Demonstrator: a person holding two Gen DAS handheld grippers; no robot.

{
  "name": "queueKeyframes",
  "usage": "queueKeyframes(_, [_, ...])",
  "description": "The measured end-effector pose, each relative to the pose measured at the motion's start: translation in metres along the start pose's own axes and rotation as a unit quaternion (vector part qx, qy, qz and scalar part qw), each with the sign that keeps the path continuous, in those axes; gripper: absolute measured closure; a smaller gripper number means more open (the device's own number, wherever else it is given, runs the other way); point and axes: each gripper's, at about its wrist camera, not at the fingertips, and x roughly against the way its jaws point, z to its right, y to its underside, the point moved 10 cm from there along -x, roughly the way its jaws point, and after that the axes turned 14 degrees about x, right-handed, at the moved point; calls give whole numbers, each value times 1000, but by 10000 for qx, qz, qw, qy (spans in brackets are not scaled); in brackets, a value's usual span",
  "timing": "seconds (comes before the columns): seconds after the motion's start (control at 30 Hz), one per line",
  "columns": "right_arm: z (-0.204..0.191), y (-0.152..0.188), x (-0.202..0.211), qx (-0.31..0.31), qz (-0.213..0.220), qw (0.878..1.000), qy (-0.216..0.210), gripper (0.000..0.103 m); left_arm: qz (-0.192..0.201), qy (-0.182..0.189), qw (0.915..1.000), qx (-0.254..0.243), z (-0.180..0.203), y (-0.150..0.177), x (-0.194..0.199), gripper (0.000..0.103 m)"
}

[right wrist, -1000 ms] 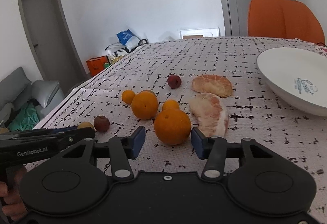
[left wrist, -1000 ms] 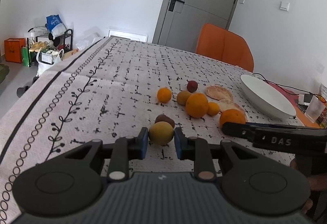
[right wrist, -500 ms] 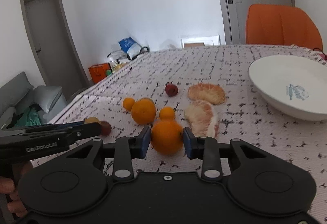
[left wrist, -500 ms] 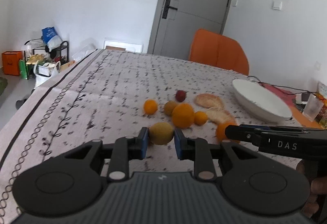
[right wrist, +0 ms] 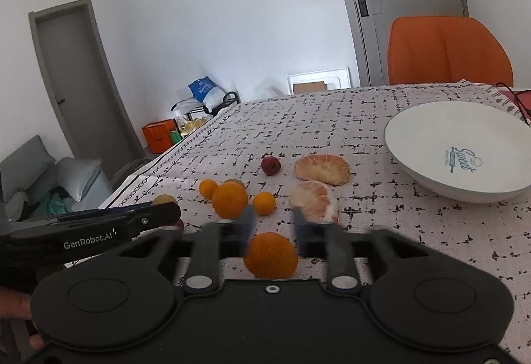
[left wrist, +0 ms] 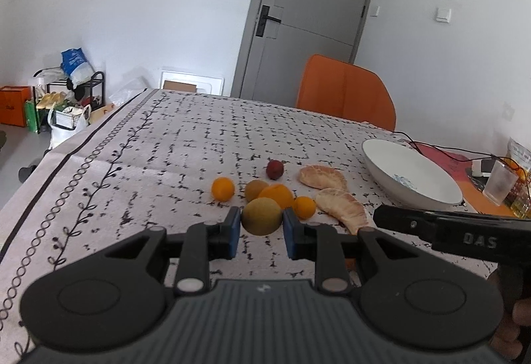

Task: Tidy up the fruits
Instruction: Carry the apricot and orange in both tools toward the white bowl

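Patterned counter [left wrist: 186, 145], white bowl [right wrist: 458, 158] at right. My left gripper [left wrist: 260, 228] clamps a yellow-green fruit [left wrist: 261, 220]; right gripper [right wrist: 271, 224] jaws parted, orange [right wrist: 270, 255] loose beneath.

Legible markings:
- "DAS": right gripper [left wrist: 458, 236] side, at 4 o'clock in left view.
- "GenRobot.AI": left gripper [right wrist: 89, 239] side, at 8 o'clock in right view.
- "Sweet": white bowl [right wrist: 431, 145] interior, at 3 o'clock.
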Motion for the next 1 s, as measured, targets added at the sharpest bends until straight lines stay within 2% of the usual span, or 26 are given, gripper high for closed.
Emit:
queueKeyframes(0.2, [-9, 7, -10, 44, -118, 9999, -42, 51, -34, -84, 9999, 49, -11, 4, 4, 77])
queueKeyframes(0.37, [-18, 21, -24, 151, -426, 9989, -91, 51, -39, -135, 9998, 109, -20, 4, 6, 77])
queueKeyframes(0.43, [-21, 28, -28, 187, -584, 9980, -169, 66, -48, -129, 9999, 103, -20, 5, 6, 77])
queueKeyframes(0.6, [-23, 27, -22, 311, -539, 9980, -116, 67, -83, -13, 9999, 86, -13, 7, 5, 77])
queueKeyframes(0.8, [-4, 19, -7, 181, -387, 9990, 93, 69, -73, 156, 9998, -26, 4, 6, 6, 77])
queueKeyframes(0.83, [0, 18, -6, 166, -362, 9991, 120, 74, -71, 169, 9998, -44, 7, 7, 7, 77])
queueKeyframes(0.87, [3, 16, -3, 152, -327, 9992, 154, 84, -67, 190, 9998, -63, 10, 6, 7, 77])
queueKeyframes(0.9, [6, 14, -1, 137, -292, 9993, 190, 88, -67, 202, 9997, -72, 12, 6, 7, 77])
queueKeyframes(1.0, [14, 11, 2, 169, -314, 9990, 277, 88, -75, 241, 9996, -127, 20, 6, 5, 77])
